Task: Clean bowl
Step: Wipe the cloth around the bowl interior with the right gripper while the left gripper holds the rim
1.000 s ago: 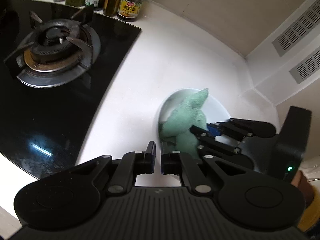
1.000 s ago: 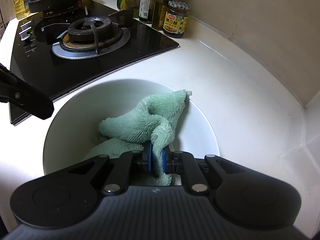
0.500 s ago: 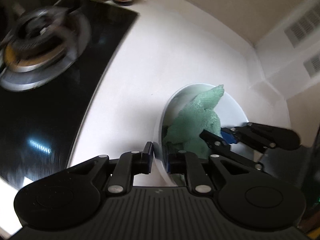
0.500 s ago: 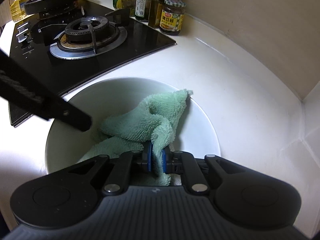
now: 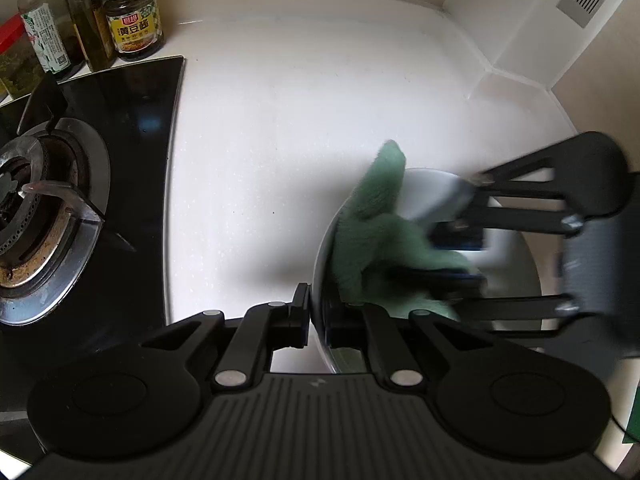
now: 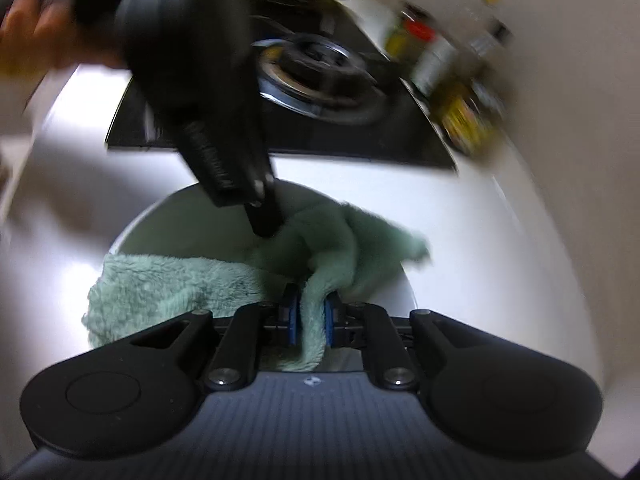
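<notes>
The bowl [image 5: 516, 248] sits on the white counter [image 5: 300, 128], just right of the hob [image 5: 132, 184] and near the person. It is white, and a green cloth [image 6: 168, 284] is bunched inside it, one corner hanging out over the far rim.

The left gripper [image 5: 317, 320] has the bowl's near-left rim pinched between its fingers, one finger outside the wall and one inside, nearly closed on the thin edge. That looks like a steadying hold. The right gripper [image 6: 311, 320] is clamped tight on a fold of the cloth, its blue pads [image 6: 330, 320] pressing the pile from both sides, with the rest of the cloth spread to the left across the bowl's floor.

Both views are smeared where the right gripper is, so I would judge this to be mid-wipe: bowl held fast, cloth being dragged round the inside. How clean the bowl is, I cannot tell; much of its inner wall is hidden under cloth.

The next move, I reckon, calls for carrying the cloth on around the wall and up to the rim while the left hold stays firm, since a thin rim could slip or the bowl could skid.

Beyond the hob, a jar [image 5: 134, 16] and bottles [image 5: 86, 20] stand against the far wall, well apart from the work.
</notes>
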`<state>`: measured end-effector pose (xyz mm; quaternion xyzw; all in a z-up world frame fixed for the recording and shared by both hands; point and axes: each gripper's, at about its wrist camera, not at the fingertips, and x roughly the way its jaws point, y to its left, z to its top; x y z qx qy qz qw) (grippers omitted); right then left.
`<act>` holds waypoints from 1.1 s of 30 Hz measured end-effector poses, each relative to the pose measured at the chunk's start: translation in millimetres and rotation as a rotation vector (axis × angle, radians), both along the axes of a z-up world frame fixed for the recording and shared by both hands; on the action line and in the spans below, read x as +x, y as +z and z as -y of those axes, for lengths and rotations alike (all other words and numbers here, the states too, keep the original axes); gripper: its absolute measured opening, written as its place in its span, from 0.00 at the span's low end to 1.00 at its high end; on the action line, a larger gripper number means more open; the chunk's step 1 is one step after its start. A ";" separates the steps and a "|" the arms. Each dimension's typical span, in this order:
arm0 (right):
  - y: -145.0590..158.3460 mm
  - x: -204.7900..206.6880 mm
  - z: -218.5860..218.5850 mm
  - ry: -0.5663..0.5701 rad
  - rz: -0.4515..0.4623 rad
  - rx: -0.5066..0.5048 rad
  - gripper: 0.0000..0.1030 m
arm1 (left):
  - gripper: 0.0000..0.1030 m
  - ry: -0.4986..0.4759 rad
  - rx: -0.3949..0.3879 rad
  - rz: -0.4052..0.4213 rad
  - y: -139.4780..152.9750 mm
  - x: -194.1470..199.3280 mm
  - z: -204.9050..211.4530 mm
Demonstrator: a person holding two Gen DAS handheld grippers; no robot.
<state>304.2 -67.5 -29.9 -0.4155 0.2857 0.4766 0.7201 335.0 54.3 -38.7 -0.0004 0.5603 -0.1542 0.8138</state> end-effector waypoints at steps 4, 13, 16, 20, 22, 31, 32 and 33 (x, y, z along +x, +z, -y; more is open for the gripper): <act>-5.8 -2.0 -8.2 0.094 0.080 0.053 0.03 | 0.08 -0.044 0.066 0.028 2.2 0.0 6.2; -10.5 3.3 -38.9 0.055 0.052 -0.166 0.05 | 0.08 -0.041 0.060 0.024 6.3 3.0 4.1; -8.6 5.1 -40.3 0.057 0.007 -0.185 0.05 | 0.06 -0.015 0.029 0.017 5.6 3.4 0.3; -1.8 12.4 -29.8 0.034 -0.125 -0.139 0.05 | 0.05 -0.001 0.012 0.020 4.6 4.1 0.4; 0.6 15.3 -23.5 0.040 -0.231 -0.113 0.05 | 0.06 -0.003 0.015 0.023 4.1 3.4 1.9; 1.4 21.2 -14.0 0.058 -0.528 -0.039 0.05 | 0.11 -0.001 0.042 0.039 4.3 0.7 11.8; 1.5 23.5 -12.1 0.059 -0.565 -0.031 0.05 | 0.12 -0.004 0.042 0.041 4.2 0.4 12.7; 1.7 25.7 -10.2 0.060 -0.602 -0.023 0.05 | 0.13 -0.005 0.041 0.042 4.0 0.3 13.3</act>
